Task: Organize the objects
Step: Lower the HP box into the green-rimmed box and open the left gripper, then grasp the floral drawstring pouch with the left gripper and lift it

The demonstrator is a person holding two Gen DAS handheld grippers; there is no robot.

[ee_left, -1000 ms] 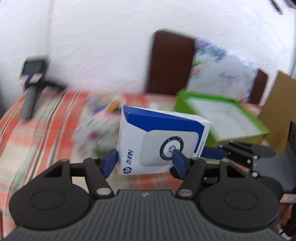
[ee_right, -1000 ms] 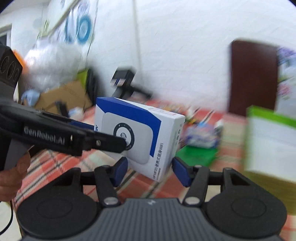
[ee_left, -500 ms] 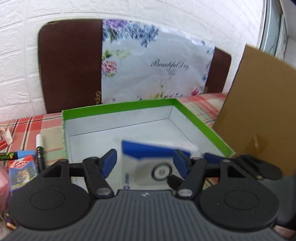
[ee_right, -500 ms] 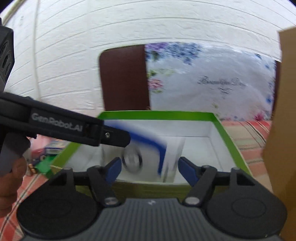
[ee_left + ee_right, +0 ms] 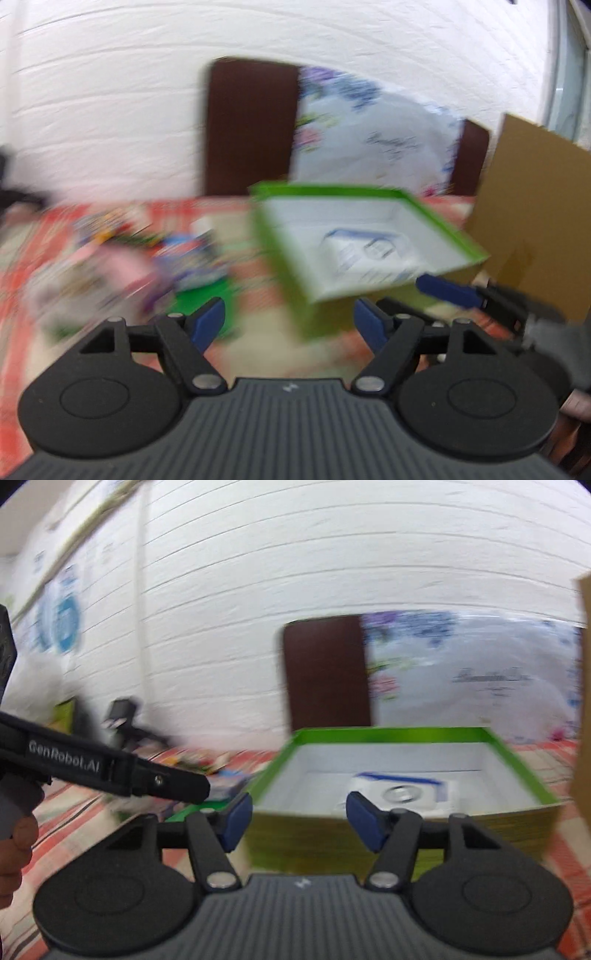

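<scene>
Light was bright, even, diffuse; no hard shadows or glare. Both views motion-blurred: table clutter (image 5: 122, 266) at left smeared worst, green box (image 5: 373, 240) soft. Left gripper (image 5: 288, 325) and right gripper (image 5: 299, 818) bodies near lens stayed sharp. Fisheye bent white brick wall (image 5: 295, 590) lines, corners vignetted dark.

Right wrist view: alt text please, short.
Open right tongs hold nothing, in front of a green box where a white-and-blue carton lies flat. The left tongs reach in from the left; the image is motion-blurred.
</scene>
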